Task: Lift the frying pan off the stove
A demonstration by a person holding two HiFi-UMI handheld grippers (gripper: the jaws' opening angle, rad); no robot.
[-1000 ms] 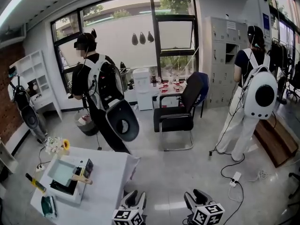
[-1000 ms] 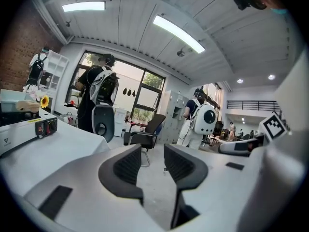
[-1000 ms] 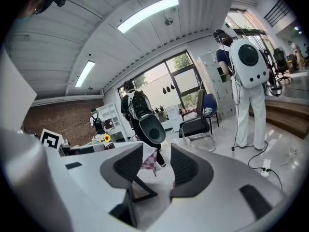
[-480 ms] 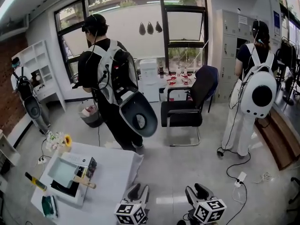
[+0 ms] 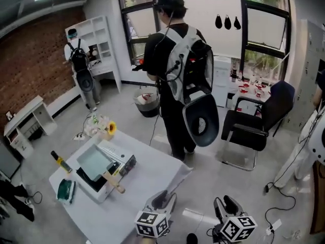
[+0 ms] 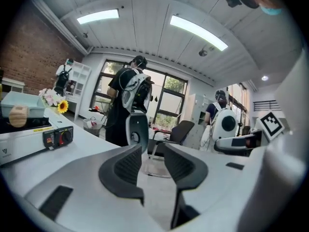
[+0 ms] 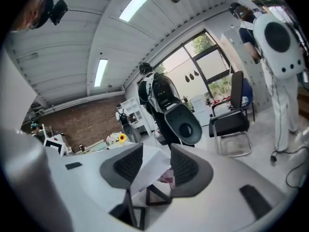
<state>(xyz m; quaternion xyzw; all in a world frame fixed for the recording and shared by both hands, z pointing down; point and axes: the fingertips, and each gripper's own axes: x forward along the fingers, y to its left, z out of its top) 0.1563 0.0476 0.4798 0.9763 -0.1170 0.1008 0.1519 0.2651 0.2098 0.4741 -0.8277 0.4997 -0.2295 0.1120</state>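
**A:** Where does the pan sit relative to us?

**B:** The white-draped counter (image 5: 147, 181) fills the lower left of the head view. On it stands the white, box-shaped stove (image 5: 116, 155) with a black top. The pale teal rectangular frying pan (image 5: 93, 161) rests on that stove, not yet lifted.

**A:** And which way from our hands?

**B:** It's ahead of us and off to the left. Its long axis follows the round wooden handle (image 5: 114, 183), which runs from the pan's near edge down and to the right. So the butt end points roughly toward us.

**A:** Which one do we send?

**B:** We judge the left hand-held gripper (image 5: 162, 199) the better choice. It hangs at the counter's near right edge, while the right hand-held gripper (image 5: 226, 203) is over bare floor, well apart from the stove. Both have their jaws standing apart with nothing between the pads.

**A:** Are we lined up?

**B:** Not yet. In the left gripper view the pan sits at the far left edge, so we would need to swing left before the jaws could straddle the handle.
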